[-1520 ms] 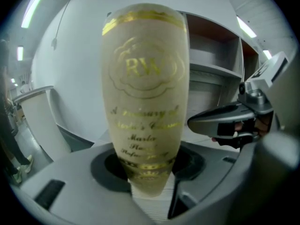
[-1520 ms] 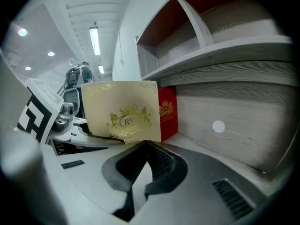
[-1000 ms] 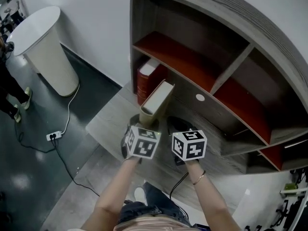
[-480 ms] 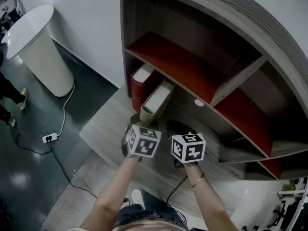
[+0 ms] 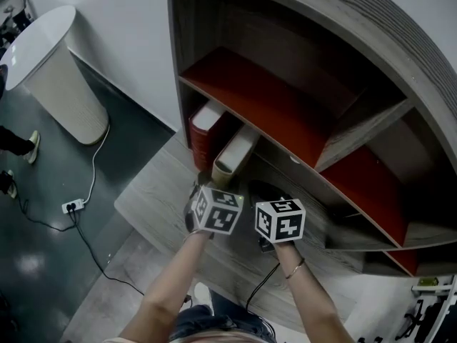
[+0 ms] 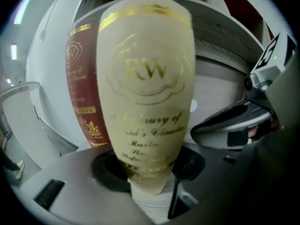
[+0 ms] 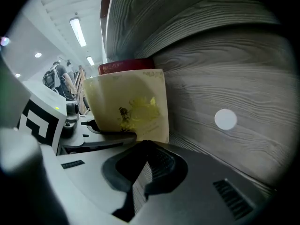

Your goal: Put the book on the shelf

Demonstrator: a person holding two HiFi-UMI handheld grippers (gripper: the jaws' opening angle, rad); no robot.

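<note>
left tongs point(image 6: 146, 175) tight on book point(image 6: 147, 78)

Shelf unit point(image 5: 307, 27): grey wood-grain frame with red boards, curved along its top edge. In the lower left compartment a red book point(image 5: 202, 131) stood upright near the side wall. A cream book point(image 5: 234, 152) leaned just beside it, partly inside, its near end at the left tool point(image 5: 208, 190). The right tool point(image 5: 264, 195) hung beside the left one over the grey wood surface point(image 5: 153, 191), apart from both books. A bracelet point(image 5: 295, 266) circled the right wrist. On the dark floor point(image 5: 43, 270) were a white round stand point(image 5: 53, 77) and a power strip point(image 5: 71, 206) with its cable.
</note>
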